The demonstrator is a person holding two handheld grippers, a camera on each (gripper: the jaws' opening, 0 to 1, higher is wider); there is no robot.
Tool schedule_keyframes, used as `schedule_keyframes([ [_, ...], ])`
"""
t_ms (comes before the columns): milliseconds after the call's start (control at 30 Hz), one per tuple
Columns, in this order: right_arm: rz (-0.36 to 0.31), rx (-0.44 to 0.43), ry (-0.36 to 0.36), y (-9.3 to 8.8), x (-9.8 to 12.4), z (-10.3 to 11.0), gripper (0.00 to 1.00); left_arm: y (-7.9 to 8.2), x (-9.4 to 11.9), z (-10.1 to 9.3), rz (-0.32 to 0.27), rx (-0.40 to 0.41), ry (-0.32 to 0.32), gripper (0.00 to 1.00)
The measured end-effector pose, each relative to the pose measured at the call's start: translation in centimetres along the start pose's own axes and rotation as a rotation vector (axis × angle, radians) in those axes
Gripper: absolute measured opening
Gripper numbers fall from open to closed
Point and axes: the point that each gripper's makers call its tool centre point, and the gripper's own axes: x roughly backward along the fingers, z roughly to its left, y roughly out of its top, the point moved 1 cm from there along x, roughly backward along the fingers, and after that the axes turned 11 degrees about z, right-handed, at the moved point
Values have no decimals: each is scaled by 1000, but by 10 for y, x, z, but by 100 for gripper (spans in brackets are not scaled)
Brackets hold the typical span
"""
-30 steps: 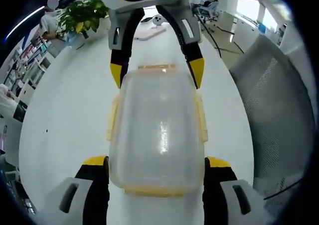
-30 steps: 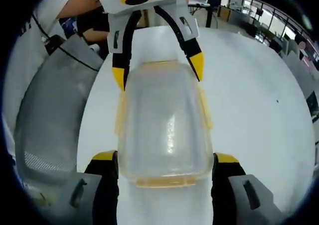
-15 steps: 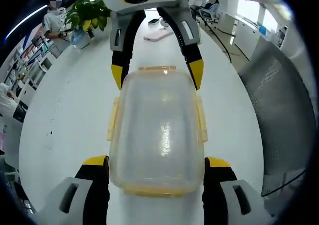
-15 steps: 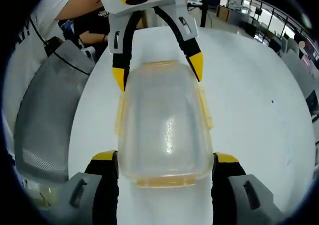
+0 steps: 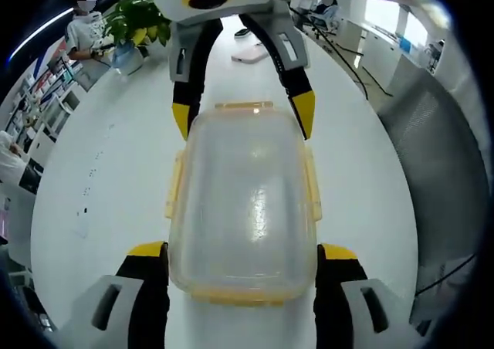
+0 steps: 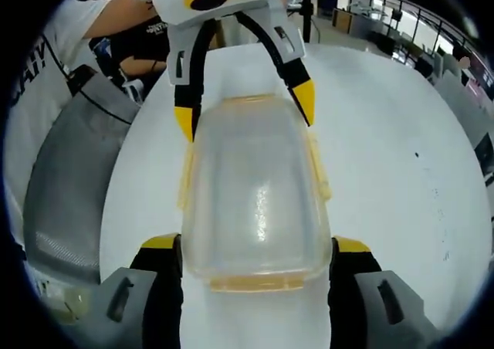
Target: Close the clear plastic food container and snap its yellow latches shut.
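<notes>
Here the left gripper (image 5: 242, 250) has its two yellow-tipped jaws set wide, one along each long side of the clear plastic container (image 5: 242, 202), touching or almost touching its walls at the near end. In the left gripper view, the right gripper (image 5: 242, 116) comes in from the far side, its jaws likewise spread around the container's far corners. The right gripper view mirrors this: the right gripper (image 6: 256, 252) straddles the near end of the container (image 6: 256, 194), and the left gripper (image 6: 245, 111) brackets the far end. The lid sits on the container, with yellow latches (image 5: 312, 187) running along the sides and ends; whether they are snapped down, I cannot tell. The container rests on a white table (image 5: 108, 187). A grey mesh chair back (image 6: 69, 187) stands beside the table, a person's sleeve (image 6: 46, 48) behind it, and a potted plant (image 5: 135, 26) stands further along the table.
</notes>
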Motion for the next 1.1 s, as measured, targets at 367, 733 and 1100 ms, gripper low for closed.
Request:
schedule_keyframes([
  [367,-3,5,7,0,0,-4,75,1,-1,6,2,1,-3,75],
  [733,2,4,5,0,1,-1,75,2,-2,5,-5,2,-7,76],
  [1100,0,3,-6,-1,0,-1,77,1,-10,1,-10,-20,6,88],
])
